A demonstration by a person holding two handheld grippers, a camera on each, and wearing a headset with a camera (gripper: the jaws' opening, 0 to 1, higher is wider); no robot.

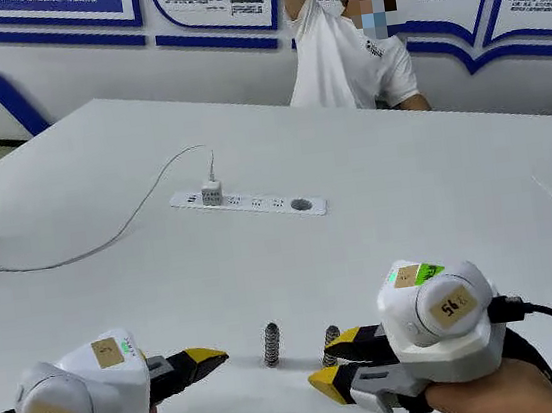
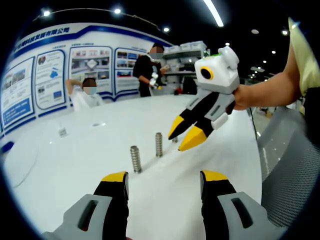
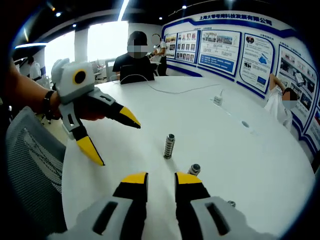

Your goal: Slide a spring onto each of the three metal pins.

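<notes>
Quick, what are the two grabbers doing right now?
Left gripper: open wide, holding nothing.
Right gripper: open a little, holding nothing.

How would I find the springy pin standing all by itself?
On the big white table, look near the front edge, between the left tongs and the right tongs. The springy pin stands free in the middle gap; its neighbour pin is beside the right tongs' yellow tips.

The left gripper (image 1: 251, 393), a white-and-grey handheld body with black, yellow-tipped jaws, hovered low with its jaws spread wide. The matching right gripper (image 1: 320, 360) pointed toward it, jaws only narrowly parted and empty, held from behind by the person's right hand (image 1: 491, 397).
</notes>
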